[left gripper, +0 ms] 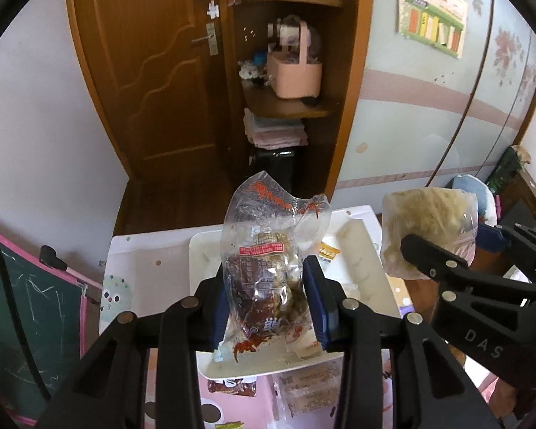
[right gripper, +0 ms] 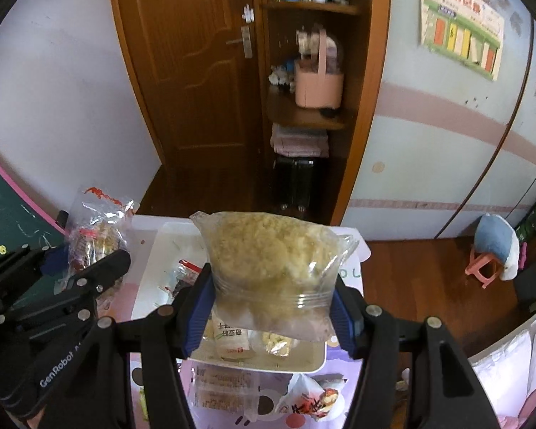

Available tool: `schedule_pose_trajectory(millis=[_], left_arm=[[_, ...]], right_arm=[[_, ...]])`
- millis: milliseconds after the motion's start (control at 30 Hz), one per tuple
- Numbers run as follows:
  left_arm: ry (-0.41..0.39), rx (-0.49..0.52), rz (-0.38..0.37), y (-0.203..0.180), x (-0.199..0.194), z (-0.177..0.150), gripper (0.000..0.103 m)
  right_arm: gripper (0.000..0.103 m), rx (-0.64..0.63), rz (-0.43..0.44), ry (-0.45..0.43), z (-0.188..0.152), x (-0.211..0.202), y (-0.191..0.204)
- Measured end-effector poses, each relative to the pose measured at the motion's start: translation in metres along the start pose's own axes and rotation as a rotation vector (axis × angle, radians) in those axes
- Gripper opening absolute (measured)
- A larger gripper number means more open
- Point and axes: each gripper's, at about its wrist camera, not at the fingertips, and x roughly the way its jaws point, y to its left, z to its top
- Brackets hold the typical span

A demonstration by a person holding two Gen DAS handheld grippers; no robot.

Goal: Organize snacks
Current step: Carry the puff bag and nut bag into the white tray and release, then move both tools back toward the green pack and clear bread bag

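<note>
- Blue pads of the left tool [left gripper: 269, 300] are clenching a clear bag with red print [left gripper: 268, 268] by its lower half, and the bag is standing upright between them, above the white tray [left gripper: 368, 271].
- Right tool [right gripper: 271, 307] is squeezing a bag of pale crumbly snack [right gripper: 271, 261] the same way, also over the tray, just beside the left tool.
- Small packets [right gripper: 228, 339] are already lying in the tray under the right tool, so each bag is probably best lowered onto a bare patch rather than on top of them.
- Both grips are sitting low on soft film, so gentle, level lowering seems wise before letting go.
- More packets [right gripper: 221, 382] are waiting on the tabletop [right gripper: 339, 414] below the tools.
</note>
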Motion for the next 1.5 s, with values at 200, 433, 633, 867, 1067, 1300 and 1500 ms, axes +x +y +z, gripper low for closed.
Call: schedule_pose_trajectory(millis=[200, 433, 633, 867, 1067, 1300, 1500], left_arm=[[0.011, -0.017, 0.032, 0.006, 0.032, 0.008, 0.060], [0.026, -0.081, 0.028, 0.024, 0.048, 0.007, 0.087], [0.046, -0.088, 0.032, 0.027, 0.051, 0.000, 0.087], [0.036, -0.082, 0.026, 0.027, 0.036, -0.004, 0.087], [0.024, -0.084, 0.013, 0.032, 0.018, -0.014, 0.087], [0.008, -0.086, -0.003, 0.040, -0.012, -0.036, 0.087], [-0.003, -0.082, -0.012, 0.052, -0.039, -0.060, 0.087]], right_arm=[[0.061, 0.006, 0.022, 0.066, 0.005, 0.037, 0.002], [0.078, 0.079, 0.054, 0.120, 0.005, 0.062, -0.011], [0.079, 0.108, 0.056, 0.111, -0.002, 0.059, -0.017], [0.079, 0.135, 0.046, 0.100, -0.003, 0.053, -0.020], [0.079, 0.136, 0.037, 0.079, -0.012, 0.034, -0.017], [0.080, 0.137, 0.018, 0.067, -0.029, 0.006, -0.008], [0.084, 0.130, 0.006, 0.046, -0.049, -0.021, 0.003]])
